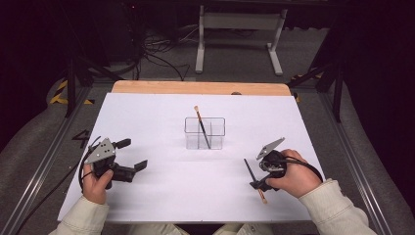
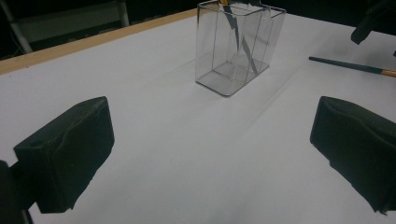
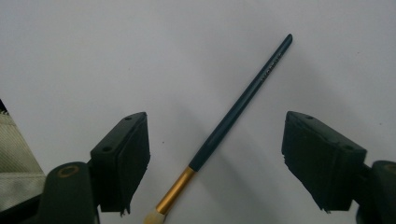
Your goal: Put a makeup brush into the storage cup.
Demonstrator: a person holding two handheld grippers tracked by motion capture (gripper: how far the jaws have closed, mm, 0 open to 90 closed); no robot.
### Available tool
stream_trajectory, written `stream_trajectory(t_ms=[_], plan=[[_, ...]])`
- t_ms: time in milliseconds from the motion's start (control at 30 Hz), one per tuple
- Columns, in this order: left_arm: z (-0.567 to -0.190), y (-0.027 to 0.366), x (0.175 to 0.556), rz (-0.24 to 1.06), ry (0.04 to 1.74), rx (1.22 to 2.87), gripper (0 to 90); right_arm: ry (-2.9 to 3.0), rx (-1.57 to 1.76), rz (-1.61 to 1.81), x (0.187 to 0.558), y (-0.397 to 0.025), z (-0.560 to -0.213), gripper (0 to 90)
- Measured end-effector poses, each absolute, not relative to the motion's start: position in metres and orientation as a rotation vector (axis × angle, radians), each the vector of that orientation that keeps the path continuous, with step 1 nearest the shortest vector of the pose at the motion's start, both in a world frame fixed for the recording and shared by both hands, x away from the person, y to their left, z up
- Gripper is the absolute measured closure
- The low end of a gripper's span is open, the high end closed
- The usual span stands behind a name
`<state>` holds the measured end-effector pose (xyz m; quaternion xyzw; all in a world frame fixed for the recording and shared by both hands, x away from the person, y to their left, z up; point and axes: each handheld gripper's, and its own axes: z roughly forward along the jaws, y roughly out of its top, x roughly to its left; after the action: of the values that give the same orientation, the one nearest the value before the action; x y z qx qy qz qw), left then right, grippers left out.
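Brush between open right jaws, not yet gripped

Paintbrush (image 3: 224, 128) is seen lying flat on the white table (image 1: 161, 122), directly below the right gripper (image 1: 258, 175), near the table's right front. In the right gripper view its dark handle runs diagonally, up and away to the right, while the gold ferrule and pale bristles point back toward the camera. The jaws of the right gripper stand wide apart, one on each side of the ferrule end, with clear gaps; no contact is seen. The brush's long axis is judged to lie oblique to the closing line rather than square across it, so a slight turn of the hand may be needed before closing.

Left gripper (image 1: 128, 155) is held at the left front, jaws apart and holding nothing, well apart from the brush. The right hand is plainly the nearer.

Clear box (image 1: 204, 132) stands upright at mid-table, with a second brush (image 1: 201, 126) leaning inside it. The box lies forward and left of the right gripper.
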<state>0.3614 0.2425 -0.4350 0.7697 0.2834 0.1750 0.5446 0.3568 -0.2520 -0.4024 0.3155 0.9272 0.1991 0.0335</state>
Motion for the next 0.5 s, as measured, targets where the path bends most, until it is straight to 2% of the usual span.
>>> stream_trajectory(t_ms=[500], plan=[[-0.4353,0.2423,0.3615,0.414,0.670,1.825,0.5,2.889,1.010,0.469,0.3623,-0.2433,-0.4091,43.5]])
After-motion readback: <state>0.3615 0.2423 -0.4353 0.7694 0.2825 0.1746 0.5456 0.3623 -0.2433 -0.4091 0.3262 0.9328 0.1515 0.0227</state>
